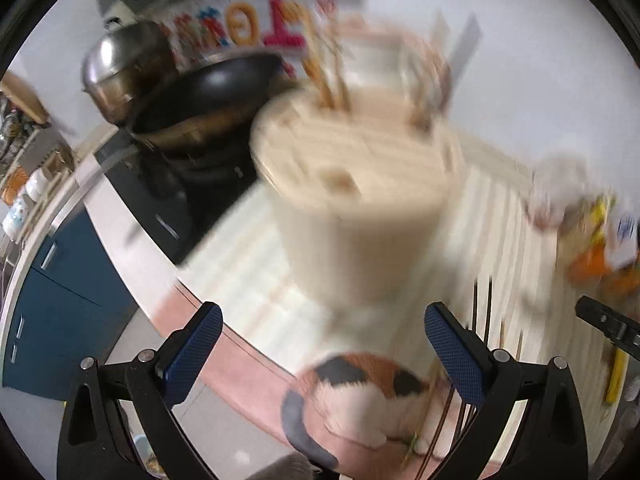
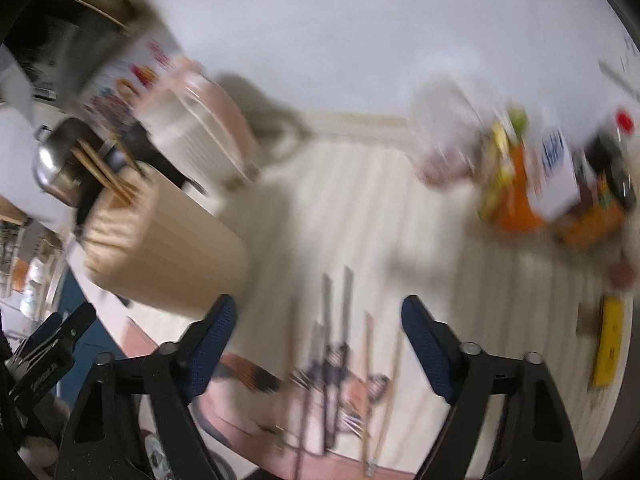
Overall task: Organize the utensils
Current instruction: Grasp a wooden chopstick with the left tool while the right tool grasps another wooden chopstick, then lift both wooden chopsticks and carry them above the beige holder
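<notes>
**Both tongs spread above the striped mat**

A ribbed beige holder (image 1: 352, 200), cylindrical and upright, stands left on the mat (image 2: 400, 220). Thin chopsticks (image 2: 340, 320) lie right of it, long axes running near to far. Left gripper (image 1: 323, 350) and right gripper (image 2: 318, 344) gape, pinching nothing.

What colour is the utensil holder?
Beige, ribbed utensil holder; clearest in the right wrist view, though blurred.

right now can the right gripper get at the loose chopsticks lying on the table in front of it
Probably yes. The right gripper stands open and empty, and the loose chopsticks lie on the striped table right ahead between its fingers with nothing over them. The beige holder sits off to the side. Blur hides the exact gap.
</notes>
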`<state>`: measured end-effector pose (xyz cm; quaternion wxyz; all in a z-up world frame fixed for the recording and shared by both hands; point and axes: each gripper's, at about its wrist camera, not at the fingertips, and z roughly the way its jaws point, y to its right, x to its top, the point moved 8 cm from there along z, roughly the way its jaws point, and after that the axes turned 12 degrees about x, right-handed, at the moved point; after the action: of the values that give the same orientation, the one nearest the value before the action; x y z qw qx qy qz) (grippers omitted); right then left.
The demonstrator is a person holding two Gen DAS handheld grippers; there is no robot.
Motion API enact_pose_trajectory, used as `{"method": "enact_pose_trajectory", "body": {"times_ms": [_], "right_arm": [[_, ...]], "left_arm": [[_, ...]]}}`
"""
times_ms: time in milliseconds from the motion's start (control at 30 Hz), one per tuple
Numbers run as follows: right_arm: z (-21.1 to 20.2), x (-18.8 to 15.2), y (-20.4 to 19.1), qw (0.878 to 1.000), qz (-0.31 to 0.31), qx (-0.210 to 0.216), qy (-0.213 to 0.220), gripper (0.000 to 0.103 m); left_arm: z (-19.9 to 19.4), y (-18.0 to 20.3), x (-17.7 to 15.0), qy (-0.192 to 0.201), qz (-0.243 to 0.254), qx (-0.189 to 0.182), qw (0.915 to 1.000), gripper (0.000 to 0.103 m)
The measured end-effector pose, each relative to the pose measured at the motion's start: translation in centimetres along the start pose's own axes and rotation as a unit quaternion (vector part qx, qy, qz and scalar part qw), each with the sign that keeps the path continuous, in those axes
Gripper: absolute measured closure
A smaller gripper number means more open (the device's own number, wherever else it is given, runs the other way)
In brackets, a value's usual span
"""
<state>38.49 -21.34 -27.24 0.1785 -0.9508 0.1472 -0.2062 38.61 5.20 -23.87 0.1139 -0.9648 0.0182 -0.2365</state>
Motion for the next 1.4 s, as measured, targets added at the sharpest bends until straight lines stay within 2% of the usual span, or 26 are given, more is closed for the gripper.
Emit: {"method": "enact_pose_trajectory", "body": {"times_ms": [167,233,300,433,467,533,567,600,633,667,800,900,1000,1133,1300,1333,1400], "right_arm": [[5.0,-5.0,5.2,0.996,0.038,-0.017,-0.078,0.075],[6.5,-6.5,6.7,0.994,0.050,-0.024,-0.097,0.077],[7.7,-7.6,7.7,0.991,0.059,-0.032,-0.112,0.077],[9.8,-9.6,9.7,0.986,0.081,-0.039,-0.142,0.077],[10.3,-9.9,9.9,0.985,0.080,-0.042,-0.148,0.077],[10.7,-10.3,10.2,0.986,0.069,-0.048,-0.145,0.077],[10.8,-10.5,10.0,0.986,0.056,-0.055,-0.148,0.077],[10.8,-10.6,10.0,0.986,0.044,-0.063,-0.146,0.082],[10.8,-10.7,10.1,0.986,0.038,-0.073,-0.145,0.086],[10.6,-10.8,10.6,0.985,0.034,-0.082,-0.144,0.095],[9.5,-11.3,12.7,0.983,0.041,-0.099,-0.150,0.096],[8.6,-12.1,14.6,0.981,0.050,-0.095,-0.162,0.096],[8.3,-12.8,15.0,0.980,0.049,-0.083,-0.175,0.096],[8.4,-13.2,15.0,0.977,0.034,-0.090,-0.191,0.096],[8.7,-13.1,14.8,0.970,0.029,-0.103,-0.216,0.095],[9.5,-11.8,13.7,0.969,0.028,-0.105,-0.221,0.095],[9.6,-11.7,13.6,0.967,0.026,-0.109,-0.229,0.095]], "left_arm": [[3.6,5.7,-4.5,-0.052,0.048,-0.019,0.9973,0.002],[4.8,7.5,-5.9,-0.075,0.066,-0.033,0.9944,0.021],[6.2,9.8,-7.4,-0.105,0.090,-0.046,0.9894,0.027],[8.2,12.8,-8.5,-0.122,0.126,-0.044,0.9836,0.033],[8.8,13.6,-8.7,-0.123,0.137,-0.038,0.9821,0.038],[9.6,14.4,-8.8,-0.129,0.151,-0.031,0.9795,0.059],[9.8,14.8,-8.9,-0.130,0.153,-0.034,0.9790,0.063],[9.7,15.0,-8.5,-0.118,0.155,-0.034,0.9803,0.080],[9.8,15.2,-8.4,-0.115,0.160,-0.040,0.9796,0.093],[9.9,15.1,-8.4,-0.121,0.159,-0.041,0.9791,0.097],[10.2,12.8,-9.3,-0.134,0.149,-0.023,0.9795,0.098],[9.8,10.8,-11.5,-0.166,0.131,-0.029,0.9770,0.098],[9.6,10.0,-12.7,-0.178,0.118,-0.035,0.9763,0.098],[9.7,10.3,-12.4,-0.180,0.126,-0.034,0.9751,0.098],[10.4,11.4,-10.6,-0.180,0.129,-0.034,0.9746,0.098],[10.4,11.4,-10.5,-0.180,0.128,-0.034,0.9746,0.098],[9.9,10.7,-11.0,-0.179,0.130,-0.034,0.9746,0.098]]}}
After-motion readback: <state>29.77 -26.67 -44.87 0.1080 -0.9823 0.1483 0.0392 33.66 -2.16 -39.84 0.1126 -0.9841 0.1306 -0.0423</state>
